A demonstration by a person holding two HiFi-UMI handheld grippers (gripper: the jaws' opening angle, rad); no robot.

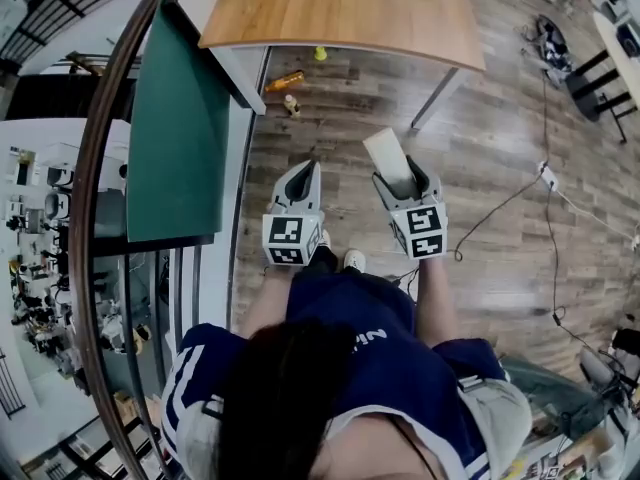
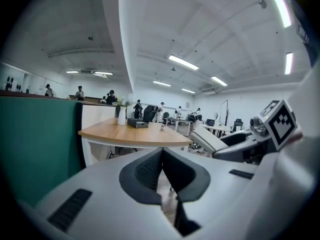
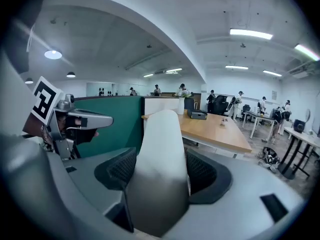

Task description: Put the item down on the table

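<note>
Item (image 3: 159, 159), pale and smooth, clamped between the pads of the right gripper (image 1: 403, 182), jaws spread wide around it. Sticks out past the fingertips, long axis running along the gripper, aimed ahead and a little downward. Hangs in the air over wooden floor (image 1: 500, 168), well short of the table (image 1: 340, 8).

Left gripper (image 1: 303, 173) alongside, near the right but apart from it, jaws pressed together on nothing.

Table ahead of both grippers and slightly to the left in the head view, its near edge well apart from the item's tip. Nearer hand for the job: the right, the one with the load.

Probably calls for a carry forward until the item is over the wooden top, then laying the long axis flat before opening the jaws. Main risk, as a guess: release too early, above the floor instead of the top.
</note>
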